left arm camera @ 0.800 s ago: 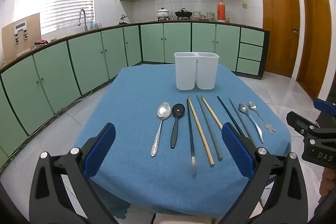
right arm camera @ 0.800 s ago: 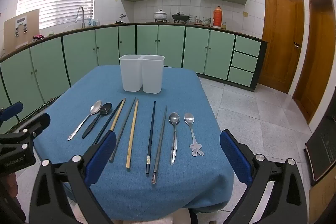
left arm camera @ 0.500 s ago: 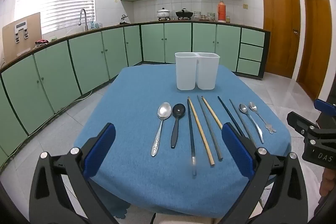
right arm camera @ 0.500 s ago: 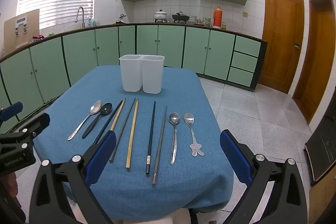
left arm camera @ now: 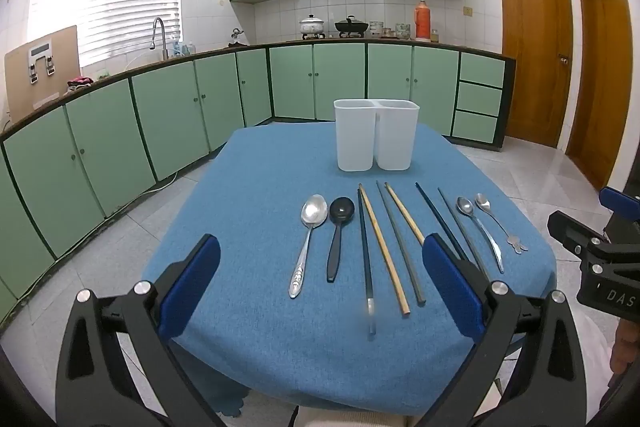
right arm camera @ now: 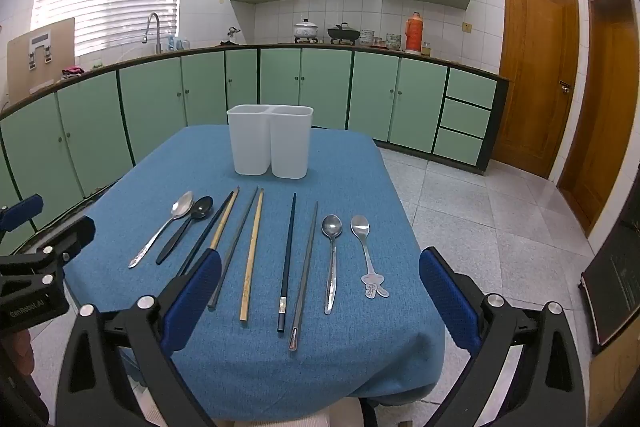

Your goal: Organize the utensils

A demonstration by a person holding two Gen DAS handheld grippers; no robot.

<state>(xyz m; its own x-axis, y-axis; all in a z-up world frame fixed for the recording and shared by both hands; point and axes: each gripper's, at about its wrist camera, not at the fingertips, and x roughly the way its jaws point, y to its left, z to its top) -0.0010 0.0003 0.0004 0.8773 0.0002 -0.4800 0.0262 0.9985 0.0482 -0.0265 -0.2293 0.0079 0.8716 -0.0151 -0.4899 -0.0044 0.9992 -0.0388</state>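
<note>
Both jaws are held wide apart and empty before the table's (right arm camera: pixel 360 379) near edge; utensils (right arm camera: pixel 288 259) are laid ahead, the holder (right arm camera: pixel 270 147) beyond.

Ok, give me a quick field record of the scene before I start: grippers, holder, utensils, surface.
left gripper: open, holding nothing, at the near edge of the table
right gripper: open, holding nothing, at the near edge
holder: white, two compartments, upright at the far side, nothing sticking out
spoons: large metal spoon and black spoon at the left end, two small metal spoons at the right end
chopsticks: six, lying between the spoons
tablecloth: blue
progress: nothing sorted yet
</note>
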